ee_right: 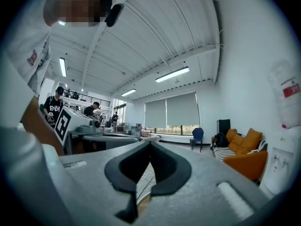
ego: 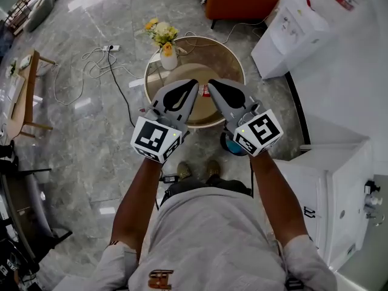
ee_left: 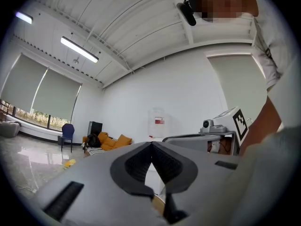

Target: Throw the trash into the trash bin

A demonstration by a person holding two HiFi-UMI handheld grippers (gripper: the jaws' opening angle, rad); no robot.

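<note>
In the head view both grippers are held level, side by side, over a round gold-rimmed table (ego: pixel 233 62). My left gripper (ego: pixel 194 83) is shut with its tips touching and nothing between them. My right gripper (ego: pixel 211 83) is shut and empty too. A small red and white item (ego: pixel 206 91) lies on the table, between and below the two tips. A teal round container (ego: pixel 229 143) stands on the floor by the table's near edge, mostly hidden under the right gripper. The left gripper view shows that gripper (ee_left: pixel 151 144) with jaws meeting; the right gripper view shows the right gripper (ee_right: pixel 150 143) likewise.
A white vase of yellow flowers (ego: pixel 167 53) stands at the table's back left. A white water dispenser (ego: pixel 291 32) and an orange sofa (ego: pixel 239 2) are beyond, a white cabinet (ego: pixel 330 187) at right. Cables (ego: pixel 112 71) trail over the marble floor; a wooden table (ego: pixel 27 96) stands left.
</note>
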